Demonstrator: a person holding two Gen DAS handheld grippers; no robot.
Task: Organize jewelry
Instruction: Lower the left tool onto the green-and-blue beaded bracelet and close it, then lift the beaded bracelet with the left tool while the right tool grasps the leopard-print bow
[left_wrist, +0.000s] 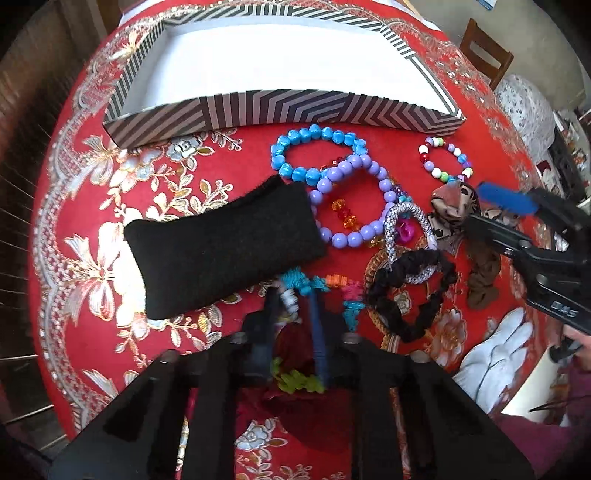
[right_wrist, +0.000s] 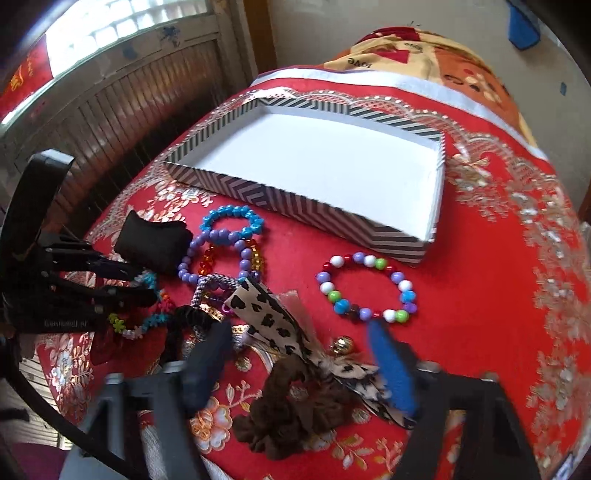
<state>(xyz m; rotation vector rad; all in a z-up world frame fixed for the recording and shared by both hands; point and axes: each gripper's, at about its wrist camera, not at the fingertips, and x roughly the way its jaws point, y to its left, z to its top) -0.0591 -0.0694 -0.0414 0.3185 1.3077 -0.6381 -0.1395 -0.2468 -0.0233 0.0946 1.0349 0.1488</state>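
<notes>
My left gripper (left_wrist: 295, 310) points down at the near side of the pile and is shut on a multicoloured flower-bead bracelet (left_wrist: 332, 284). A black cushion (left_wrist: 221, 243) lies just left of it. My right gripper (right_wrist: 299, 332) stands open astride a leopard-print scrunchie (right_wrist: 266, 314), its blue pad (right_wrist: 391, 369) touching the fabric, with a brown scrunchie (right_wrist: 295, 417) below. Beyond lie a blue bracelet (left_wrist: 314, 133), a purple bracelet (left_wrist: 364, 160), a pastel mixed-bead bracelet (right_wrist: 341, 305), a silver hair tie (left_wrist: 402, 212) and a black scrunchie (left_wrist: 406, 317). The striped box (left_wrist: 280, 107) has a bare white inside.
Everything lies on a round table under a red floral cloth (right_wrist: 498, 258). A small gold bell (right_wrist: 341, 345) sits near the leopard scrunchie. A wooden chair (left_wrist: 484, 55) stands past the far edge, and slatted shutters (right_wrist: 122, 110) run along the left.
</notes>
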